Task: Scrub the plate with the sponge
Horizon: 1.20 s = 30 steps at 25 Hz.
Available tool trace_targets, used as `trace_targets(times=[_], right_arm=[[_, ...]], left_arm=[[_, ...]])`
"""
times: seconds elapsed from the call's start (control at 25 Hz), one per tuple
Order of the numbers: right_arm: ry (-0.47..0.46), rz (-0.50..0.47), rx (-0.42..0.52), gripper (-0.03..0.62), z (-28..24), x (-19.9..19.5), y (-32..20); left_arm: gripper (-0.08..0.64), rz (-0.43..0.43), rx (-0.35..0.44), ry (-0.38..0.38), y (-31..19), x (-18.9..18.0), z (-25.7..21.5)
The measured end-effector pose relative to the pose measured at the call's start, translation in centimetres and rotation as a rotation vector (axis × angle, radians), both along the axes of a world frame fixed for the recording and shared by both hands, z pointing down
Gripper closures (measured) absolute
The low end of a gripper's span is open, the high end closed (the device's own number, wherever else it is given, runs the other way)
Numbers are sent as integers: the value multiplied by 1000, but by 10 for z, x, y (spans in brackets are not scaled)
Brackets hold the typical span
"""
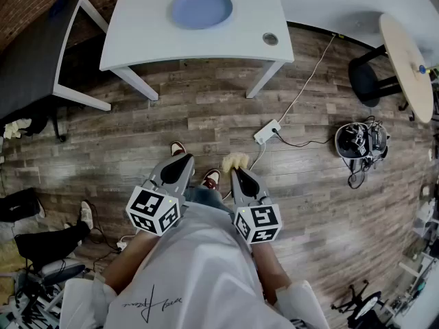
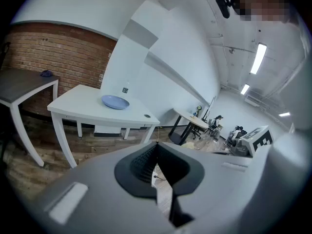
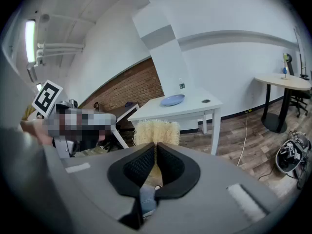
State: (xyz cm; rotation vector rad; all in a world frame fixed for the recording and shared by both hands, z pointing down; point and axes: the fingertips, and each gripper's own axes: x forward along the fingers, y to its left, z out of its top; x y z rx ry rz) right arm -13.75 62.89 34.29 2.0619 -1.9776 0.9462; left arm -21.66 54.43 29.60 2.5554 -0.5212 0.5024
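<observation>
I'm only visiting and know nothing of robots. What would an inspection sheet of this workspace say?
Surface: white table, holding only the blue plate.
Job's things: blue plate on the table; yellow sponge in the right gripper, away from the table.
Clutter: device with wires on the wood floor.
Grippers: left gripper jaws together, nothing between; right gripper jaws shut on the sponge.
Cables: white power strip with cords across the floor.
Surroundings: dark table, round table, brick wall.
</observation>
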Motion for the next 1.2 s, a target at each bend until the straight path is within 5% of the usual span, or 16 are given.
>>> trace_targets(times=[0.8, 1.2], right_arm=[[-48, -17, 47, 572, -26, 33, -109], [-50, -60, 59, 569, -37, 36, -194]], left_arm=[[557, -3, 58, -14, -110, 34, -14], [548, 7, 54, 37, -199, 46, -29]])
